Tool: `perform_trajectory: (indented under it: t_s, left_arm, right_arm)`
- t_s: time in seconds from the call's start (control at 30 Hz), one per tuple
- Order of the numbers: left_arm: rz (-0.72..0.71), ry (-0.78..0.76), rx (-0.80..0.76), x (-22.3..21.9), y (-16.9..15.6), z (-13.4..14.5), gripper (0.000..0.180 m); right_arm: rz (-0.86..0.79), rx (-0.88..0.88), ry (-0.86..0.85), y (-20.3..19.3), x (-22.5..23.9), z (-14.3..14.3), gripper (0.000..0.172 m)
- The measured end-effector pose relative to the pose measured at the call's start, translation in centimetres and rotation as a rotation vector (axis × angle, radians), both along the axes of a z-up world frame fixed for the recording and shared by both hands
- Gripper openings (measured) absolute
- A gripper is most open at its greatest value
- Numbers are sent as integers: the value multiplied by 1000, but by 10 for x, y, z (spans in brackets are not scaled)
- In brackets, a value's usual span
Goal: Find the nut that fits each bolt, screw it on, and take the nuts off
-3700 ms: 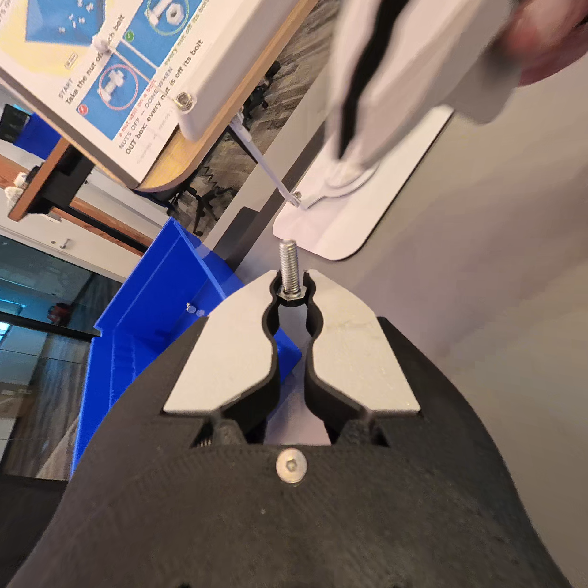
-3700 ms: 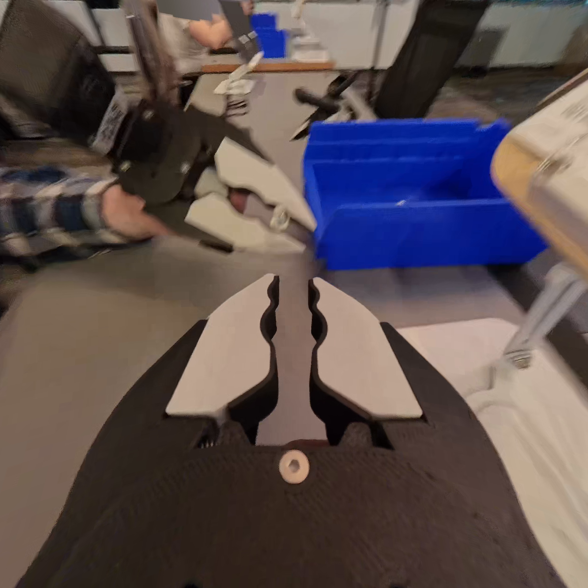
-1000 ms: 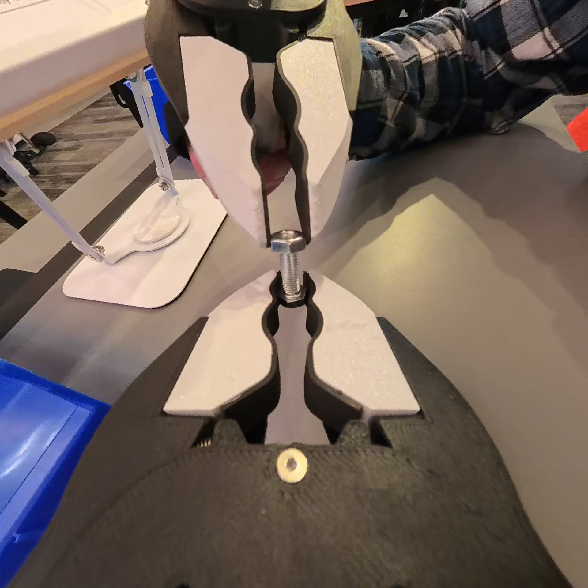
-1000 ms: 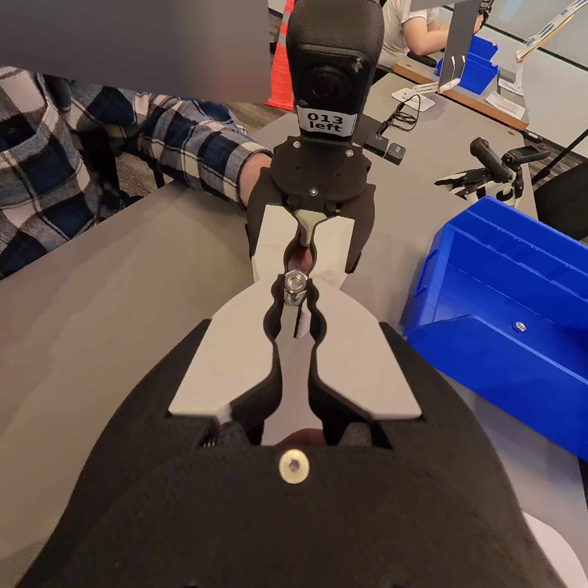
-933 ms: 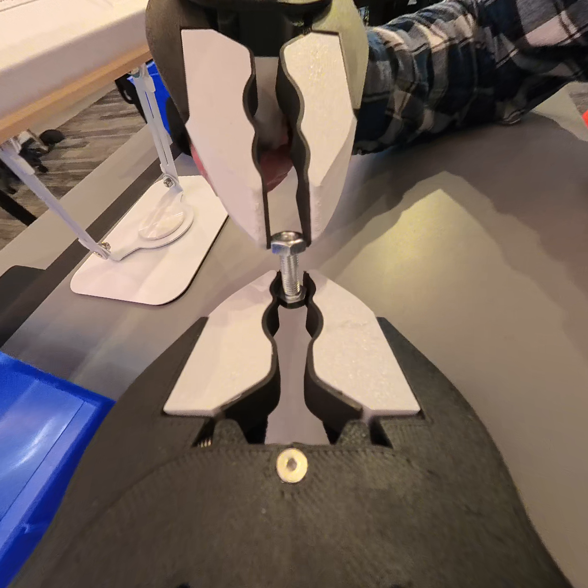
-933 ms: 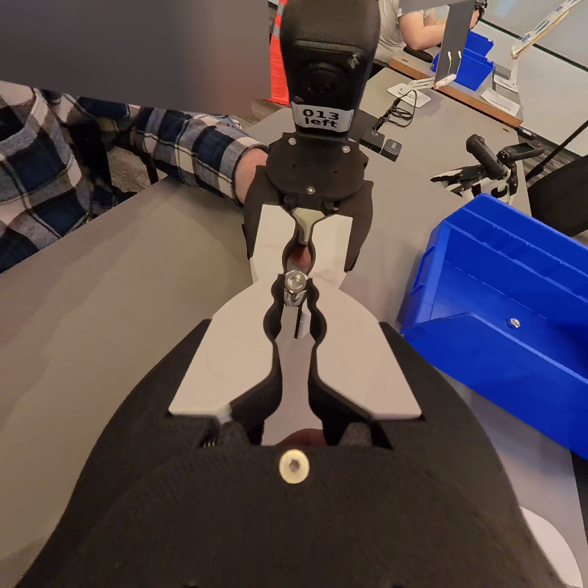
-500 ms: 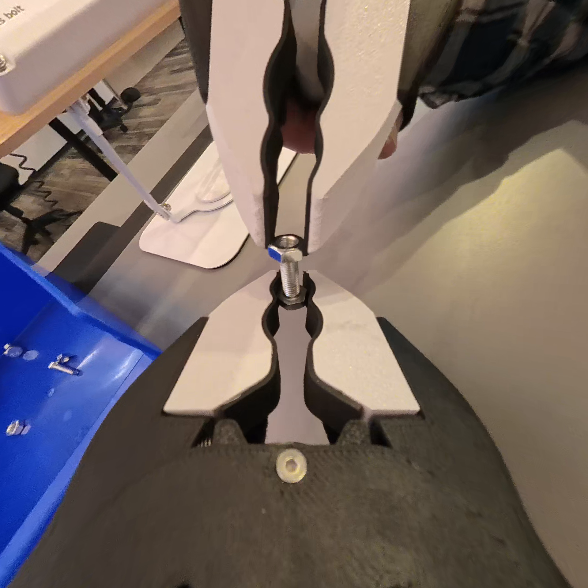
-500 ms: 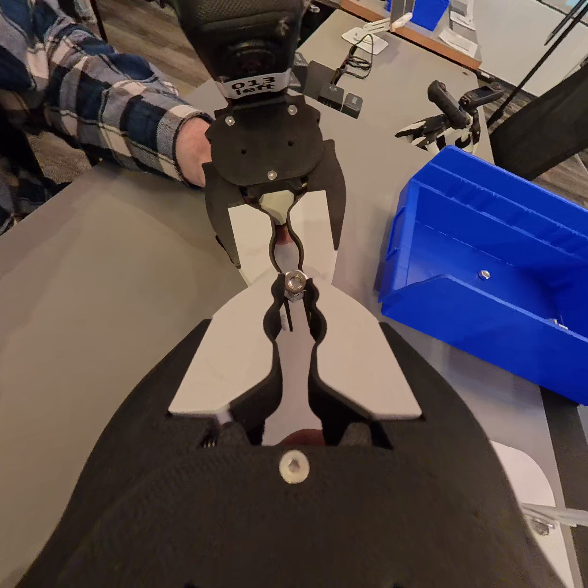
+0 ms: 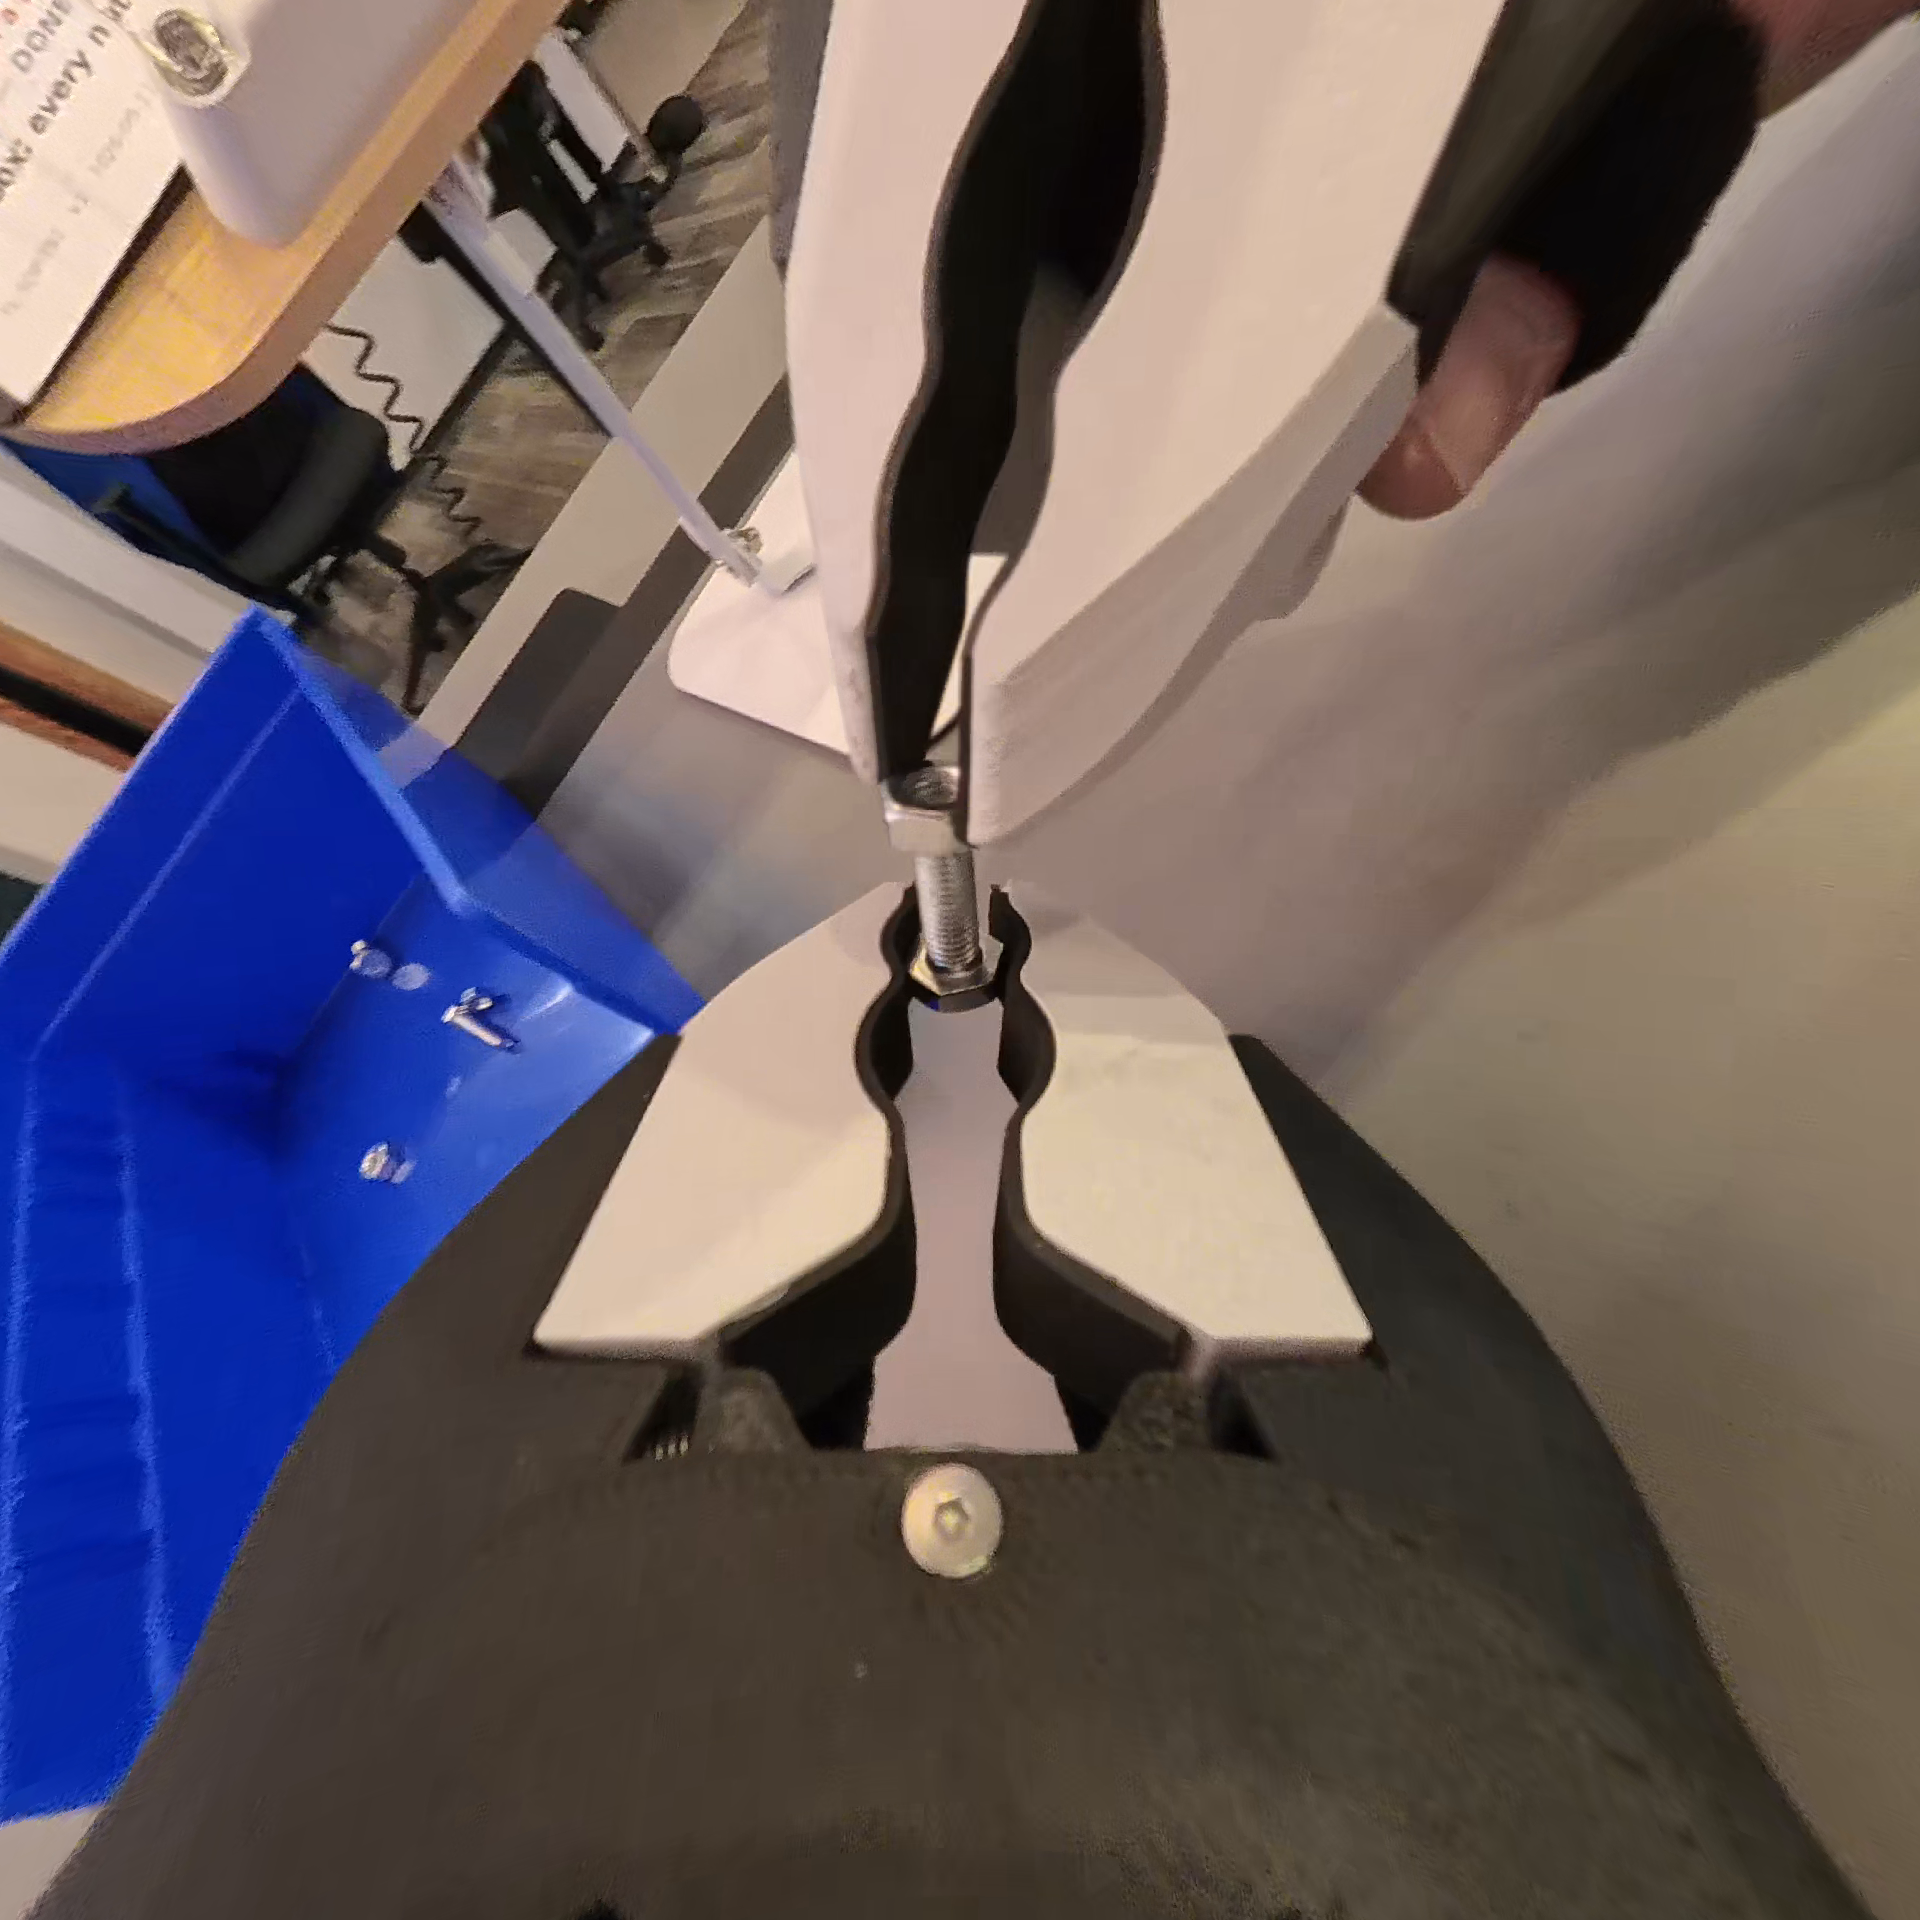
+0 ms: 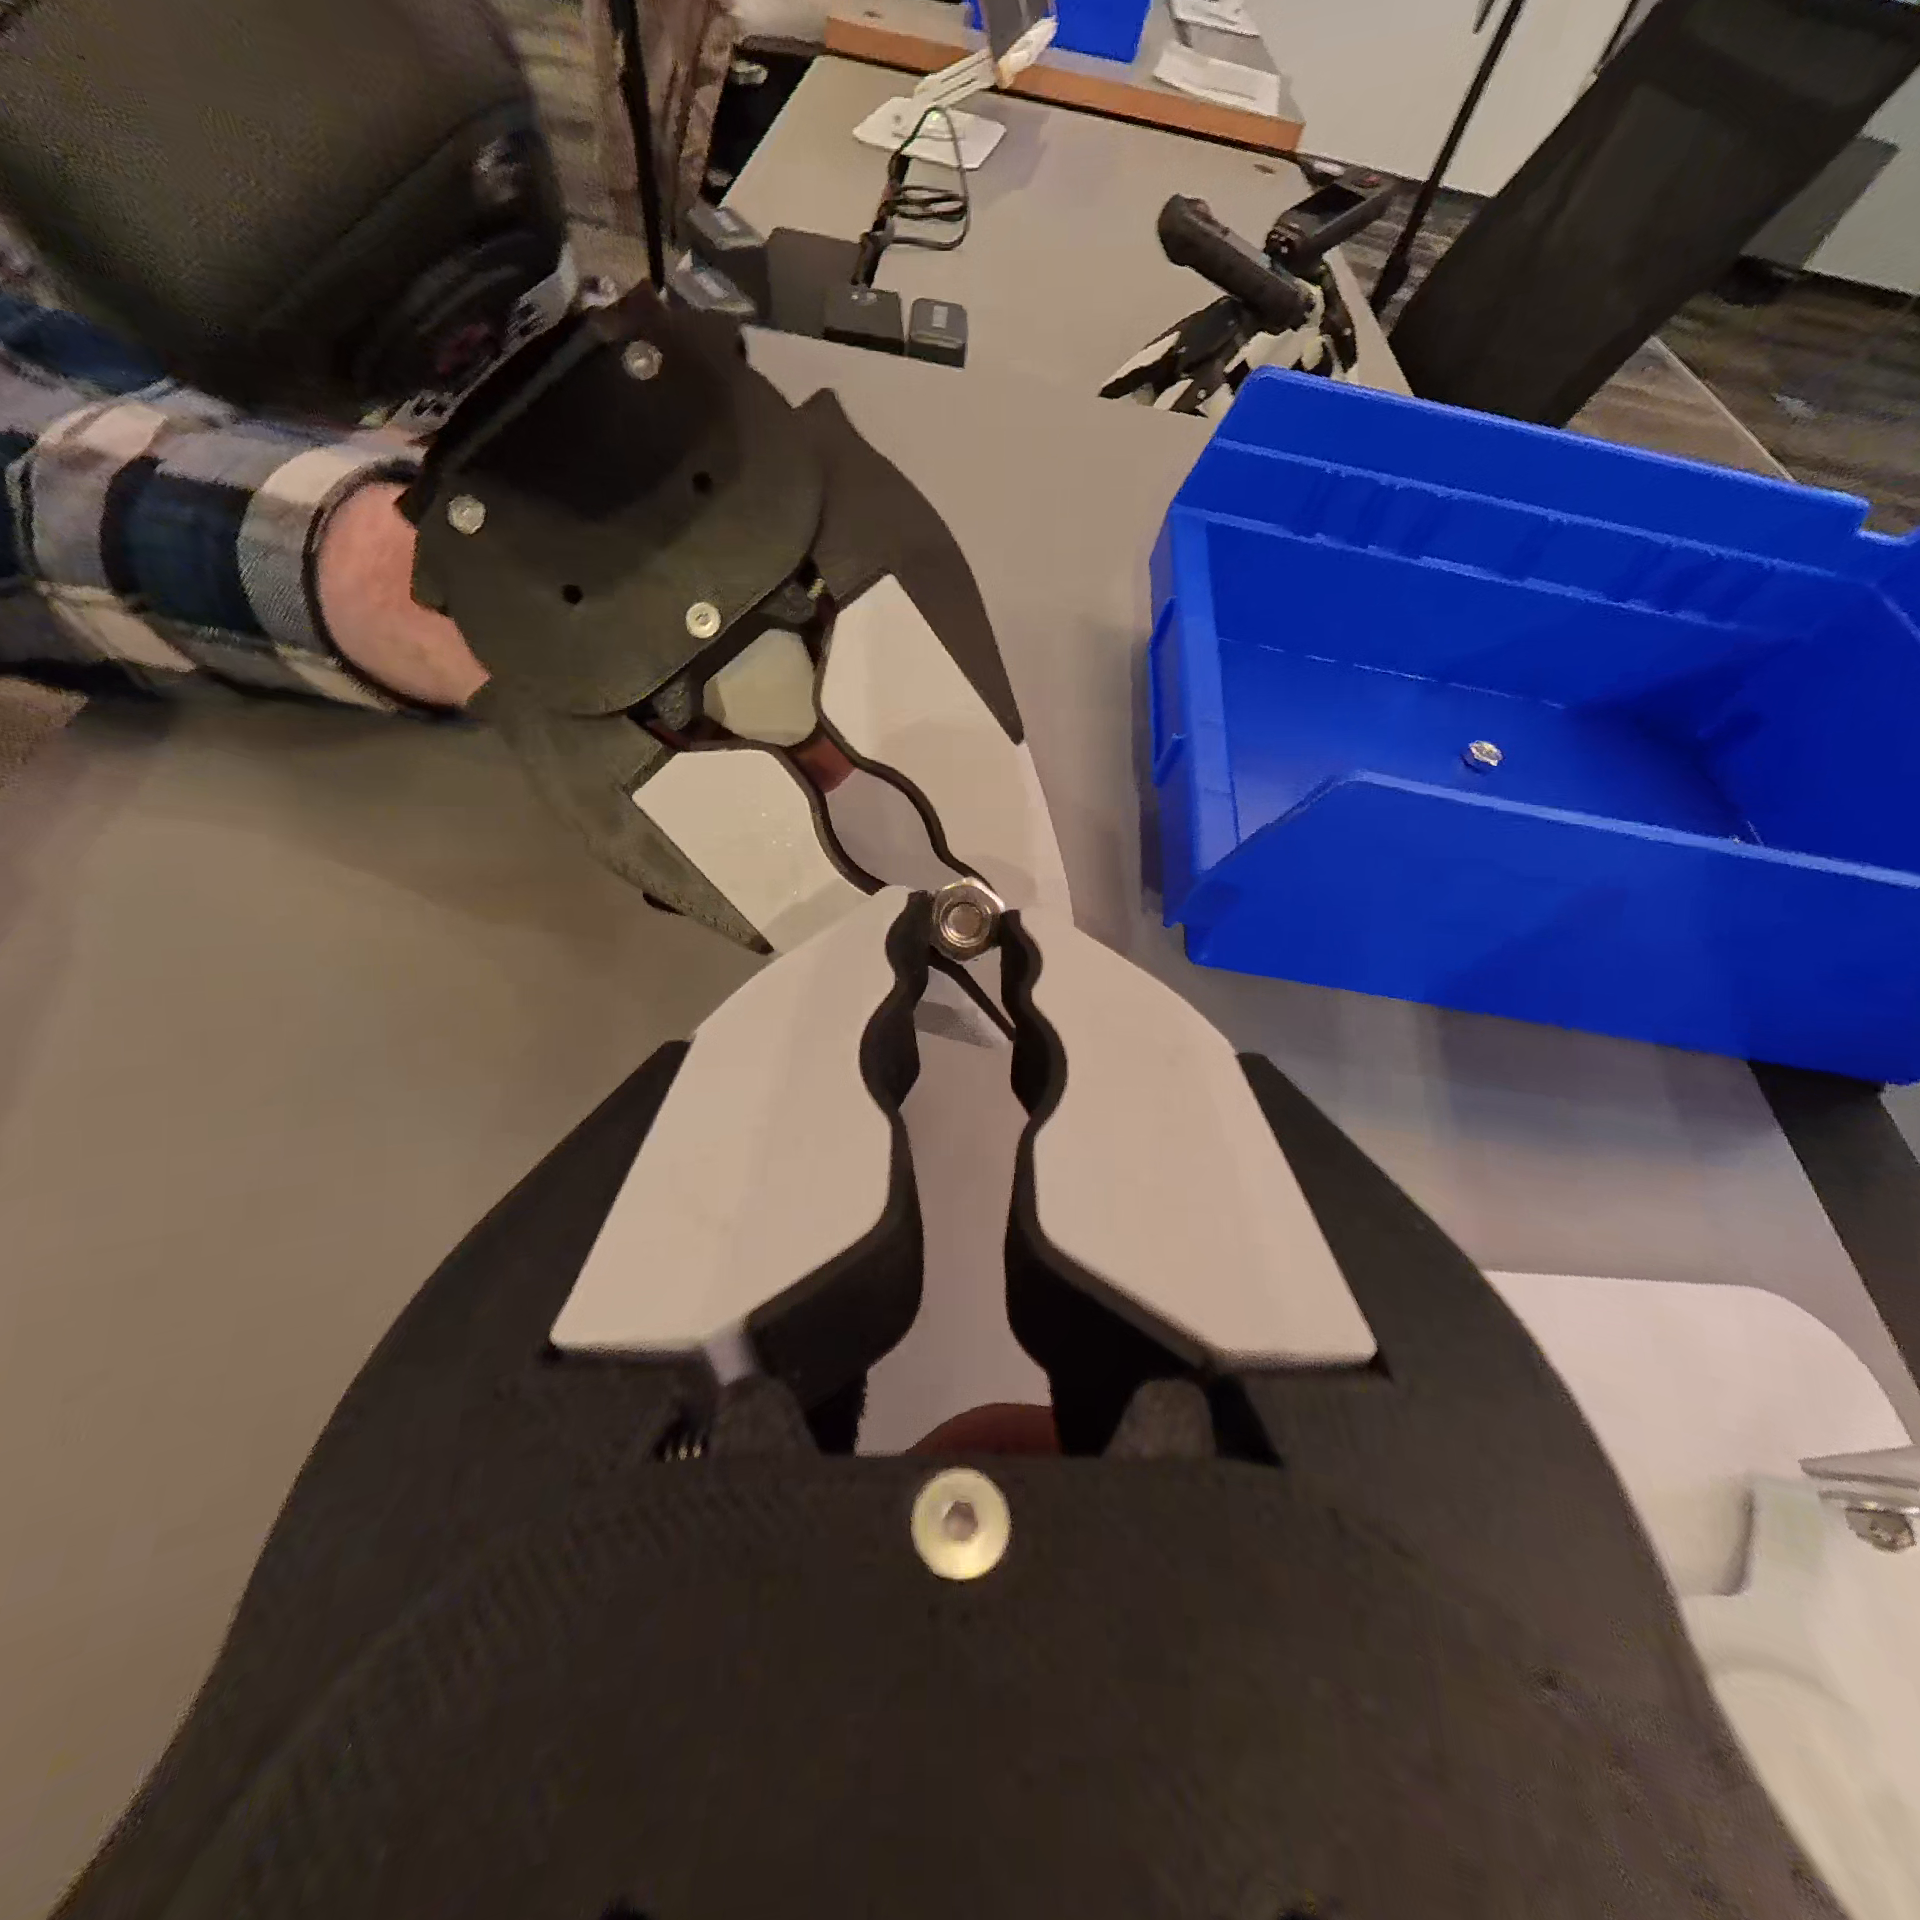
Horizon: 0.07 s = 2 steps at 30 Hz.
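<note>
Bolt: silver threaded steel bolt (image 9: 948, 914), head clamped in left claw (image 9: 951, 940), above grey surface (image 9: 1558, 935).
Nut: silver hex nut (image 9: 923, 808) on bolt tip, clamped in right claw (image 10: 961, 925).
Bin: blue plastic bin (image 10: 1507, 831), beside, holding loose hardware.

A grey table (image 10: 260, 1039) carries a blue bin (image 10: 1538, 935) and a white stand base (image 10: 1662, 1455).

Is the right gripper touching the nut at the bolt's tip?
Touching. The left wrist view shows the right gripper's fingertips pressed on both sides of the nut, which sits on the bolt.
</note>
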<state>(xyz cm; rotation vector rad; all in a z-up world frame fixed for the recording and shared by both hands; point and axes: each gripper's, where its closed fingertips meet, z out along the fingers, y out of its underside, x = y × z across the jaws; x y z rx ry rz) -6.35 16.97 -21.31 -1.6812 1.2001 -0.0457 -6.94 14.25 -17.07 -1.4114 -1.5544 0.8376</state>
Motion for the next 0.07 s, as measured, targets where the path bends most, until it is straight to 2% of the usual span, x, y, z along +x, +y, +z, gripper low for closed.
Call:
perform_trajectory:
  t_s: [0.07]
  left_arm:
    - [34,21,18,-3,4,0,12]
  right_arm:
    - [-41,-22,20,4,-1,-1,14]
